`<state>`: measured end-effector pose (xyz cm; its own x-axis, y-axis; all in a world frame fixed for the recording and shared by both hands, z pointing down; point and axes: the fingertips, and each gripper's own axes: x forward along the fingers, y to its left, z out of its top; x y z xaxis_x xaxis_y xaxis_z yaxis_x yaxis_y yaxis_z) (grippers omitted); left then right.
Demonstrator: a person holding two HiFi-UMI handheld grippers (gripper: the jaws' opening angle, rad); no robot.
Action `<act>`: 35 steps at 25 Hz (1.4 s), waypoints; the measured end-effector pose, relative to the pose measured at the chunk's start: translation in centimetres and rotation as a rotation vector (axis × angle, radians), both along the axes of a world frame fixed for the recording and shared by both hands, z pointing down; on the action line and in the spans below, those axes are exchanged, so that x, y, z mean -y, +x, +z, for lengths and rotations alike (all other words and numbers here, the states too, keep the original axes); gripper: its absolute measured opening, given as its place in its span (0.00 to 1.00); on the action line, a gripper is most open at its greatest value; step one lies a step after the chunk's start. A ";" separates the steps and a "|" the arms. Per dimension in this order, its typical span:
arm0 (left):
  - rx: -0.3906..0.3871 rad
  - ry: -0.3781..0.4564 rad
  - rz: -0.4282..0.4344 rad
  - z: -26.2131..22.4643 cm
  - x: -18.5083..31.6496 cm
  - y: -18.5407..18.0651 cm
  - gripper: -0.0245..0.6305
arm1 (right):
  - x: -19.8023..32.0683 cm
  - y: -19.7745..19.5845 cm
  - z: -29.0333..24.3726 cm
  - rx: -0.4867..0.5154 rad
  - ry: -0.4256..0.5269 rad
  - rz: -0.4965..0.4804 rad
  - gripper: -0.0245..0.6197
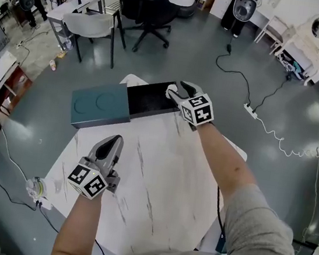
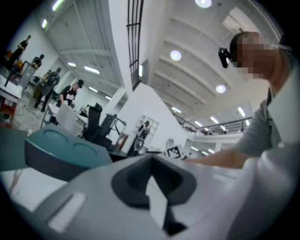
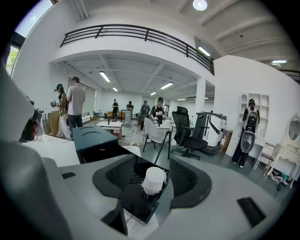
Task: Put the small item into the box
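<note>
Head view: the box (image 1: 148, 102) lies open at the far edge of the worktop (image 1: 158, 177). The right claw (image 1: 179, 91) hangs over it, and the left claw (image 1: 111, 145) is well short of it.

Left gripper view: the jaws are together, holding nothing.

Right gripper view: the jaws are apart. The small white item (image 3: 153, 180) lies inside the box between them, clear of both pads.

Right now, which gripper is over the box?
The right gripper, jaws open above the black tray holding the white item; the left gripper is over the white table.
</note>
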<state>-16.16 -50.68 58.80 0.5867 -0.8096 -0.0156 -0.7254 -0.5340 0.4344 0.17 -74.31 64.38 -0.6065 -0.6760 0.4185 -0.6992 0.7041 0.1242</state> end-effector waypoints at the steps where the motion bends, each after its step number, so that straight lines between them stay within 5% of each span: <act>1: -0.002 0.004 -0.003 -0.3 -0.2 -0.2 0.04 | -0.3 0.0 -0.5 0.008 0.002 0.003 0.37; 15: -0.015 0.078 -0.002 -7.5 -4.1 -2.2 0.04 | -9.0 -0.4 -8.0 0.188 -0.042 -0.005 0.36; 24: -0.020 0.136 0.013 -12.8 -8.9 -4.7 0.04 | -19.0 -0.2 -13.2 0.338 -0.087 -0.016 0.12; 35: -0.001 0.166 0.065 -16.6 -15.1 -6.4 0.04 | -30.6 2.0 -15.7 0.271 -0.082 0.045 0.05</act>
<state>-22.58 -35.61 42.19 0.6378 -0.7562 -0.1466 -0.6864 -0.6443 0.3373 2.15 -43.69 48.64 -0.6738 -0.6757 0.2991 -0.7300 0.6714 -0.1277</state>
